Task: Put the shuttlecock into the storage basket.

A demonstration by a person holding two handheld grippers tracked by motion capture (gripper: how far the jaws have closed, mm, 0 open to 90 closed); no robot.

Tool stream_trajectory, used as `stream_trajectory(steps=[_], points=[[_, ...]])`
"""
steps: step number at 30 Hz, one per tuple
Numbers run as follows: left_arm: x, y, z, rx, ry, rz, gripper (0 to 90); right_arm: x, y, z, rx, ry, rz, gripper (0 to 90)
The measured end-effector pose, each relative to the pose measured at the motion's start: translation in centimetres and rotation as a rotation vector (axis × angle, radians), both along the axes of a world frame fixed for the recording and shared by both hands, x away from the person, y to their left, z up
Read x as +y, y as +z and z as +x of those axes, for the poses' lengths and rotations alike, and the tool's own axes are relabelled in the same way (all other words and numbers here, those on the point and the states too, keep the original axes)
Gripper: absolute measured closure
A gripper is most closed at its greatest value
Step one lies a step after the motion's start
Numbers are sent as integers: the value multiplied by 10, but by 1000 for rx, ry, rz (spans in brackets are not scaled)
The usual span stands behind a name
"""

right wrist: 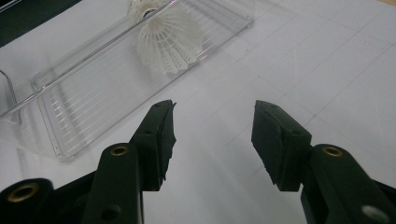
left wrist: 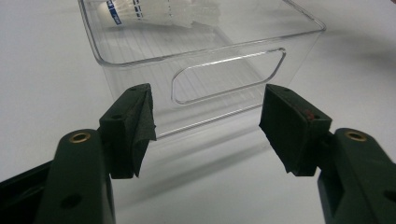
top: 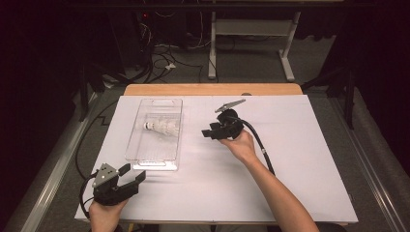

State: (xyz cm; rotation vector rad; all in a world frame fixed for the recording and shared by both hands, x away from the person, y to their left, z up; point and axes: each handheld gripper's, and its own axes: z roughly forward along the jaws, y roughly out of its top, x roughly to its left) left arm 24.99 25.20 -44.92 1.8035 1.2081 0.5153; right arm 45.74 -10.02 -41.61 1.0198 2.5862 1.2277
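A clear plastic bin [top: 140, 154] lies on the white table [top: 300, 164], left of centre. A white shuttlecock [top: 162, 128] rests on its side inside the bin, cork end to the left. My left gripper [top: 132, 174] is open near the table's front left corner, jaws aimed at the bin's near end wall with its handle slot [left wrist: 228, 75]. To the right of the bin, my right gripper [top: 207, 132] is open and empty above the table. In the right gripper view the shuttlecock [right wrist: 169, 43] shows through the bin's wall [right wrist: 56, 81].
The white table top sits on a wooden board [top: 212, 89] that shows along the far edge. Cables [top: 159, 60] and a desk frame [top: 251, 43] stand on the floor beyond. A black cable [top: 258, 142] trails from the right gripper along the forearm.
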Motion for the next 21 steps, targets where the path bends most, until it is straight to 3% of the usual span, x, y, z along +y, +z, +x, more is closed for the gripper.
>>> stream_trajectory(steps=[21], points=[[0,0,0,1,2,1,359,-22,-3,-6,2,-25,-15,491]])
